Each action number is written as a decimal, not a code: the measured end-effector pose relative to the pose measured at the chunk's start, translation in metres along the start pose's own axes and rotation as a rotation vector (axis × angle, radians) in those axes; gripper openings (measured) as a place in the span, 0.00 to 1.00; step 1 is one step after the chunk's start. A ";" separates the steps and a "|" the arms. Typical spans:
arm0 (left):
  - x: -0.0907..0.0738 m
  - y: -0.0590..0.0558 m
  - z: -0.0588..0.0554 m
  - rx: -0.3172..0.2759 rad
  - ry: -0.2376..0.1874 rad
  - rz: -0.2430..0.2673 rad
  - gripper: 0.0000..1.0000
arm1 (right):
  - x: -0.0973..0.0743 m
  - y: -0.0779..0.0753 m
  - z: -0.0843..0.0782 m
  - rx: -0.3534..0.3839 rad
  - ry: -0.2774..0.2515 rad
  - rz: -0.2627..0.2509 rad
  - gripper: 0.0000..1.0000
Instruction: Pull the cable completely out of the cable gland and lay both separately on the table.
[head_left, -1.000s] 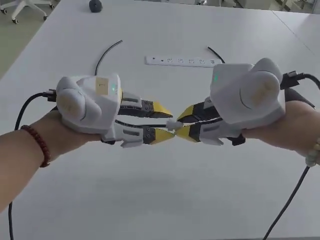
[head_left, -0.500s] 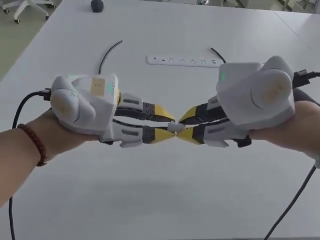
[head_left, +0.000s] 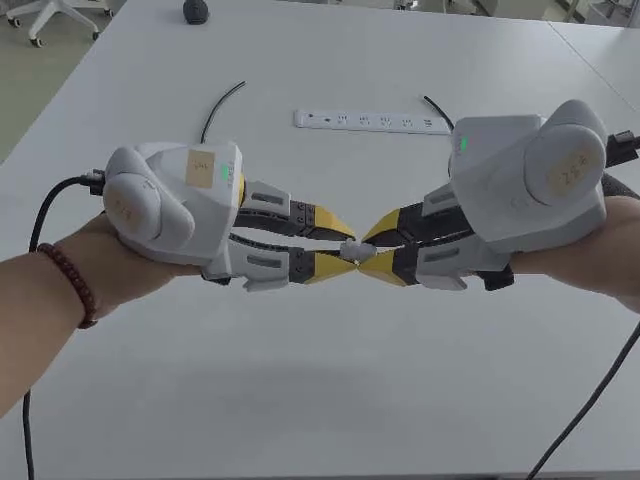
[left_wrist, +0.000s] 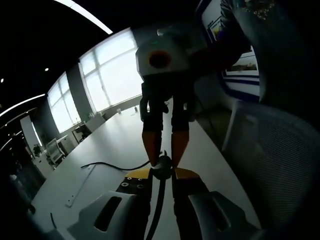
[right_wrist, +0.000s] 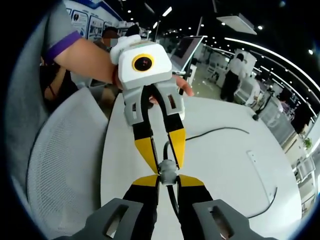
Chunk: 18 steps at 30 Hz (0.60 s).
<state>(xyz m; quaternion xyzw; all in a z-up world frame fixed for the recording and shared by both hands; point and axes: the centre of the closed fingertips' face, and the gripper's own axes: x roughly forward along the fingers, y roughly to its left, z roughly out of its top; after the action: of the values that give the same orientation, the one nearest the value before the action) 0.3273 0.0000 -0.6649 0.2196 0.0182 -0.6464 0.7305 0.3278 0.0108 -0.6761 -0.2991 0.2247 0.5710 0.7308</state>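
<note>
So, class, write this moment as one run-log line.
left gripper: jaws shut on cable gland | right gripper: same | cable: not yet out | held above table

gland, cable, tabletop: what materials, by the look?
Cable gland: pale grey-white, matte, looks like moulded plastic, possibly nylon. Cable: thin, black, bends in a curve, so probably a rubber or PVC jacket. Table: white, smooth, soft sheen, likely laminate; core unseen.

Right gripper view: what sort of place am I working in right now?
Probably an open-plan office or tech lab: a long white table with a power strip on it, a mesh office chair beside it, and tall windows along one wall.
</note>
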 end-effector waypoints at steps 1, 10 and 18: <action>0.000 0.000 0.000 -0.002 0.000 -0.001 0.16 | 0.000 0.000 0.001 -0.001 -0.003 0.002 0.09; -0.005 0.006 0.002 -0.056 -0.004 0.017 0.16 | -0.001 -0.002 0.007 -0.070 -0.022 -0.026 0.09; -0.009 0.008 0.005 -0.132 -0.022 0.021 0.16 | -0.004 -0.002 0.011 -0.176 -0.040 -0.076 0.08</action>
<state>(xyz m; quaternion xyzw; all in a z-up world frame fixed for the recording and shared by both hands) 0.3323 0.0070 -0.6554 0.1640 0.0506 -0.6383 0.7504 0.3287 0.0148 -0.6652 -0.3589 0.1474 0.5662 0.7272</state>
